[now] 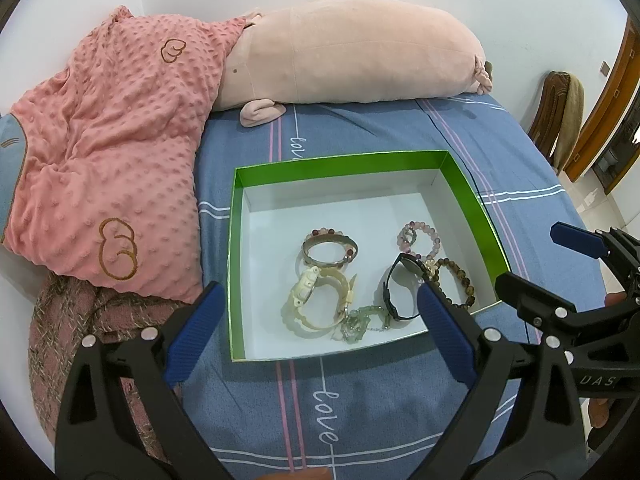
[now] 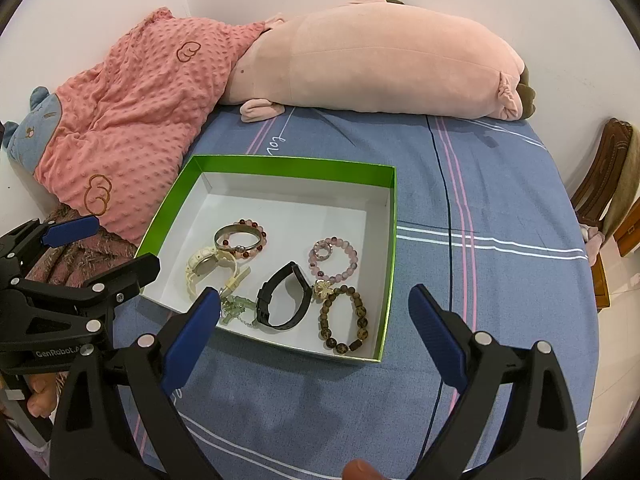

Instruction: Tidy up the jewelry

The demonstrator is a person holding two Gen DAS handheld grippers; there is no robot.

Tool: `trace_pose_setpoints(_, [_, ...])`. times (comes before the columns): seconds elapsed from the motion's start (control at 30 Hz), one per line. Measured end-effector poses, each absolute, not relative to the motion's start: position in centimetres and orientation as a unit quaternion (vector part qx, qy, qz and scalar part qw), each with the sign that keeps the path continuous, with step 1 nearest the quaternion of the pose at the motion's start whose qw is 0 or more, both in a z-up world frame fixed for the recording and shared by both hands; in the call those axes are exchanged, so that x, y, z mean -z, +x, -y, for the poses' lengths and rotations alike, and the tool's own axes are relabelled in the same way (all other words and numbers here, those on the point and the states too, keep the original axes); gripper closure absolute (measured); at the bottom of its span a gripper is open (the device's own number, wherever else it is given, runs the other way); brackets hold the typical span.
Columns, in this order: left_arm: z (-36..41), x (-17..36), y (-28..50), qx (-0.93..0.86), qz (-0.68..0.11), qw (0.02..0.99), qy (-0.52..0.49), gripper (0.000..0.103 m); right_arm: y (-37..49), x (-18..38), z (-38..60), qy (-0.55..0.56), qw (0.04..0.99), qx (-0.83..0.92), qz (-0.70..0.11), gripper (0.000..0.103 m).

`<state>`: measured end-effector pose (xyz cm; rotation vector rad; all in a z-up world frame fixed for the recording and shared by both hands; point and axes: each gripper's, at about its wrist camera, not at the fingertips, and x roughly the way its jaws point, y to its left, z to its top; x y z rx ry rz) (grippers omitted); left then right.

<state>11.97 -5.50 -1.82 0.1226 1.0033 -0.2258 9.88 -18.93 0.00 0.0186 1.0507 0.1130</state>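
- The left gripper (image 1: 320, 312) and right gripper (image 2: 316, 320) hovered with jaws spread, holding nothing.
- The green box (image 2: 390, 216) on the bed (image 2: 500, 280) held a black watch (image 2: 284, 300) and beaded bracelets.

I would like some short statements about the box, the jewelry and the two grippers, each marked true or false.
1. The green box lies on the blue bedsheet. True.
2. The black band lies outside the box. False: it is inside, beside the brown bead bracelet.
3. The left gripper and right gripper are both open. True.
4. The right gripper holds the cream watch. False: it holds nothing; the watch lies in the box.
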Motion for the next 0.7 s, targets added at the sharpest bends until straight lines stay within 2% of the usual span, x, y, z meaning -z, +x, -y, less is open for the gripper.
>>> trace_pose_setpoints(0.5, [5.3, 2.3, 12.1, 0.112, -0.488, 0.864, 0.05, 0.004, 9.8, -0.1, 19.1, 0.009, 0.865, -0.048, -0.499, 0.008])
trace_pose_setpoints(0.6, [4.2, 2.3, 11.8, 0.096, -0.485, 0.868, 0.044, 0.004, 9.2, -0.3, 20.9, 0.036, 0.872, -0.042, -0.487, 0.008])
trace_pose_setpoints(0.67, [2.6, 2.5, 11.1, 0.078, -0.479, 0.873, 0.041, 0.004, 8.5, 0.0, 23.3, 0.059, 0.877, -0.022, -0.477, 0.001])
trace_pose_setpoints(0.7, [1.7, 2.8, 10.7, 0.069, -0.478, 0.875, 0.038, 0.004, 8.0, 0.4, 25.1, 0.067, 0.882, -0.002, -0.466, 0.001])
